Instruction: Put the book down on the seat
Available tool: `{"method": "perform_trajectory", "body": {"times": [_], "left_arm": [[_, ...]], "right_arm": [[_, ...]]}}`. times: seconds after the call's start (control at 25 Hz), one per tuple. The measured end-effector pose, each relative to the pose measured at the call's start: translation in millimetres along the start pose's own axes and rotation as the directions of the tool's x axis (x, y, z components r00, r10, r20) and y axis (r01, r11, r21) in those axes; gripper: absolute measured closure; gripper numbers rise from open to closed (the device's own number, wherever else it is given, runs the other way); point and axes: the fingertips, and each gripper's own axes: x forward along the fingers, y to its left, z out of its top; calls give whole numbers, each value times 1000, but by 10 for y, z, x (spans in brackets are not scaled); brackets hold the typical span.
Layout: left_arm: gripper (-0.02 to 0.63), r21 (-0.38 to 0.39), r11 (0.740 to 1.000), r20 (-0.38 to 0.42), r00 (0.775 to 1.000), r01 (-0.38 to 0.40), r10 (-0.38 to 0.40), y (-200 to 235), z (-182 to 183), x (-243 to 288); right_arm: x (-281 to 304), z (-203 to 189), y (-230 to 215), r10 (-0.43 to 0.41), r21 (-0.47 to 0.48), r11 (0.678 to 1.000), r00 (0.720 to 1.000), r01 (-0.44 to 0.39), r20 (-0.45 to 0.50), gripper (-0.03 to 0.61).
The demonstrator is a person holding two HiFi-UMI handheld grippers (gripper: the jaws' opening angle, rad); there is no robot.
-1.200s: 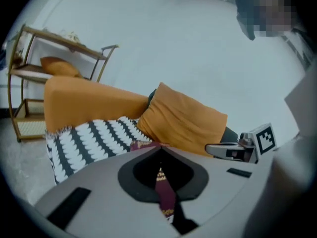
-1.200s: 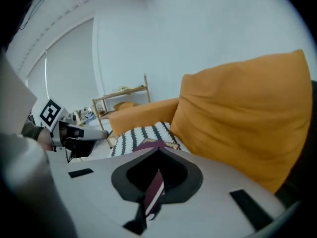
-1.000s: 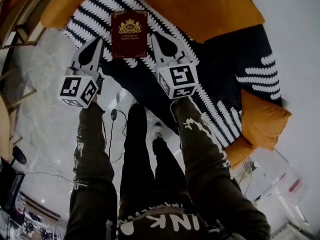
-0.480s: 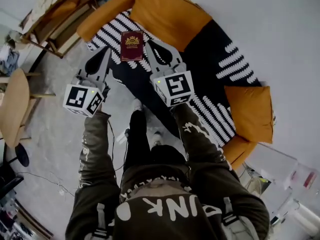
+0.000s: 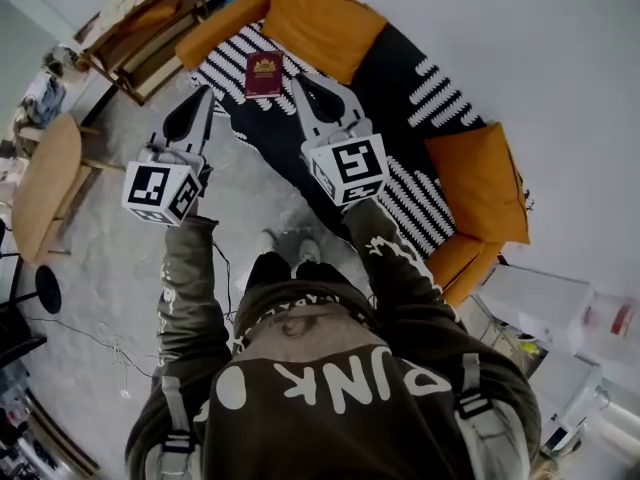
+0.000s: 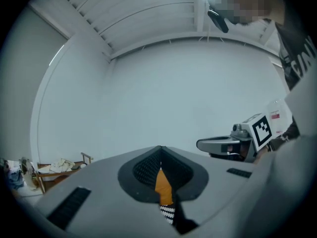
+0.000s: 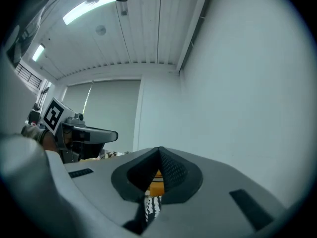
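Both tongs are clenched, empty; left gripper [image 5: 203, 96] and right gripper [image 5: 300, 83] flank the book [image 5: 263, 74], flat on the striped seat [image 5: 222, 60]; only the head view shows it; theirs face wall [image 6: 163, 93]

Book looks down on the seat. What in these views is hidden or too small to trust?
1. book: head view only; cover print too small to read, flatness unclear.
2. sofa seat front: head view, partly covered by the right gripper.
3. Seat in both gripper views: the shut jaws of the left gripper and of the right gripper block all but a sliver of orange and striped fabric.
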Motion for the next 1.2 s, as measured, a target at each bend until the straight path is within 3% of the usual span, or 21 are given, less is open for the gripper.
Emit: {"method": "perform_trajectory", "body": {"times": [0.36, 1.2], "left_arm": [[611, 11, 1000, 22, 1000, -4, 4, -124, 259, -409], [611, 26, 1000, 52, 999, 4, -5, 89, 324, -712]], "right_arm": [[-260, 287, 320, 7, -32, 999, 1000, -6, 19, 569], [-135, 463, 743, 12, -62, 998, 999, -9, 50, 569]]}}
